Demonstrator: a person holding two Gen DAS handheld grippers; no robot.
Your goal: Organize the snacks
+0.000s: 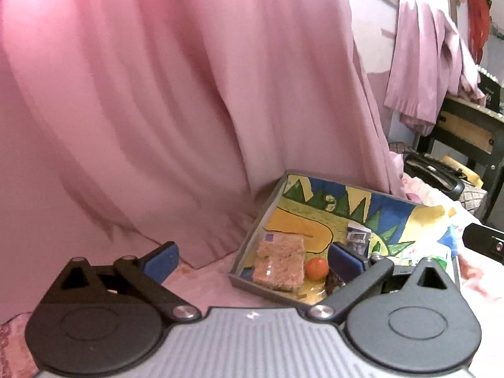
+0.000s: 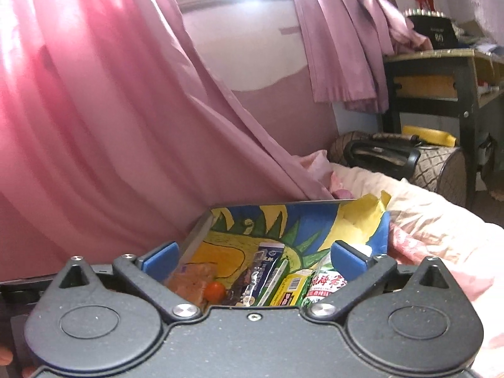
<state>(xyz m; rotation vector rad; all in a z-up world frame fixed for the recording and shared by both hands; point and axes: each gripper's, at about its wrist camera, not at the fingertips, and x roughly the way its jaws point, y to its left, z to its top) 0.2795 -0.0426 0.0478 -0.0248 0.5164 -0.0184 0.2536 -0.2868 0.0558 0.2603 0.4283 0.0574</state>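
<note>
A grey-walled box [image 1: 252, 236] with a bright painted lining lies on the bed and holds the snacks. Inside it I see a wrapped pale rice cake [image 1: 280, 261], a small orange ball [image 1: 316, 268] and a blue-and-white packet [image 1: 357, 236]. My left gripper [image 1: 252, 260] hovers over the box's near left corner, open, nothing between its blue pads. The right wrist view shows the same box [image 2: 197, 230] with the rice cake [image 2: 192, 283], orange ball [image 2: 215, 290], a long blue packet [image 2: 263, 271], a yellow packet [image 2: 291, 289] and a green-and-red labelled packet [image 2: 324, 286]. My right gripper [image 2: 253, 260] stands open above them, holding nothing.
Pink curtains [image 1: 141, 94] hang close behind the box. A pink floral bedspread [image 2: 441, 236] spreads to the right. A patterned bolster with a black bag [image 2: 393, 154] lies at the bed's end, before a dark wooden table [image 2: 441, 72]. The other gripper's black body [image 1: 485, 239] shows at the right edge.
</note>
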